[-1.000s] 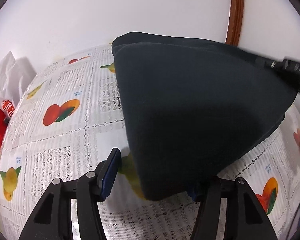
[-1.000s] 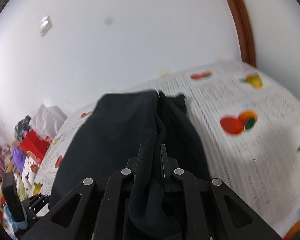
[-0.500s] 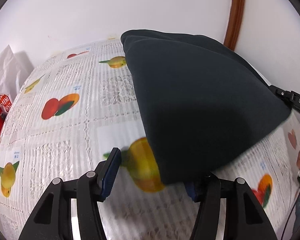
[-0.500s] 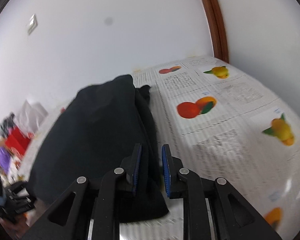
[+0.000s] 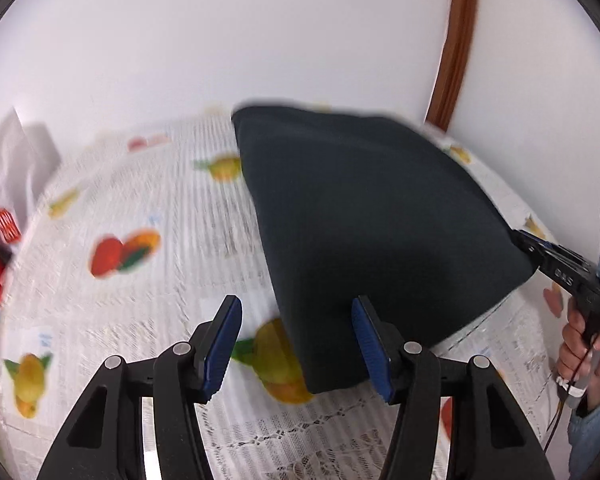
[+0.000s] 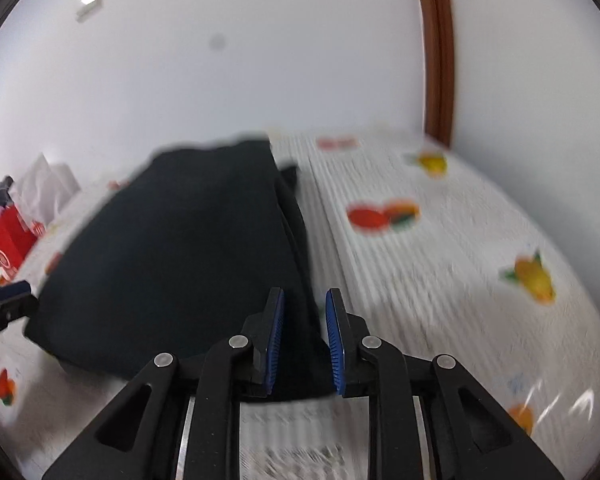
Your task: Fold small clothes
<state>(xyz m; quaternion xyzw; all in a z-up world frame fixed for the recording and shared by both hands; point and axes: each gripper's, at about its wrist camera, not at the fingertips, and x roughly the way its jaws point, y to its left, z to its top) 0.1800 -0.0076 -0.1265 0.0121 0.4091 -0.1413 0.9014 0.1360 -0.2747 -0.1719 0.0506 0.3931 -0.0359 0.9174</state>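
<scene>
the dark garment (image 5: 364, 232) looks soft, limp and light; take it at a folded corner. left gripper (image 5: 296, 344) gapes, right gripper (image 6: 304, 340) has just been loosening, seemingly released.

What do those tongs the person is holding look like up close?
Both tongs, left and right, are black angular frames with silver rivets and ribbed blue pads. The right one's handle carries white lettering, a green light and thin cables; a denim-blue sleeve shows.

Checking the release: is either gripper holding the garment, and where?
Nothing held. Left gripper open around the dark garment corner; right gripper jaws have just been opening, cloth between.
</scene>
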